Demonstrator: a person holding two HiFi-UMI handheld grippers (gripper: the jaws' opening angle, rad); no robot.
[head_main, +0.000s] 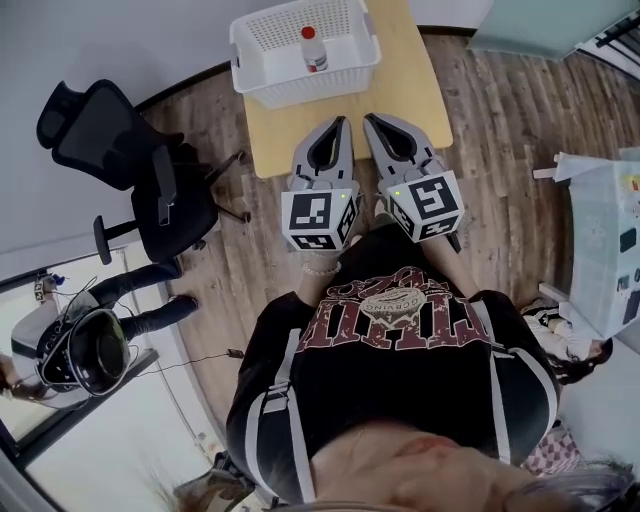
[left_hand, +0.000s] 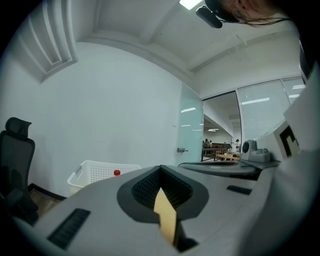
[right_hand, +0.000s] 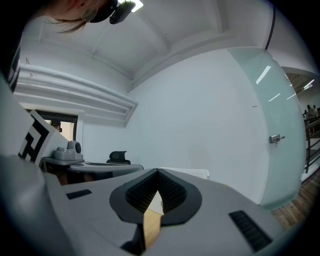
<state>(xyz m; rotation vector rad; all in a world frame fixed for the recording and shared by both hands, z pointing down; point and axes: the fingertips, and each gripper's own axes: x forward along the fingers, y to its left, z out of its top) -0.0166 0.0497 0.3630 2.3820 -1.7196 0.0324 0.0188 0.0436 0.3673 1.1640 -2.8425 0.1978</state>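
While held side by side at the near edge of the light wooden table, left gripper and right gripper are pinched closed, empty; the red-capped clear bottle stands in the white perforated plastic basket.

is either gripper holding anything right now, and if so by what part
Nothing is held. The left gripper and the right gripper are both shut on nothing, by the table, apart from the basket with its bottle.

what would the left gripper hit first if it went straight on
Probably the white basket, at its near wall; the left gripper points at it over the table, though its height against the rim is unclear.
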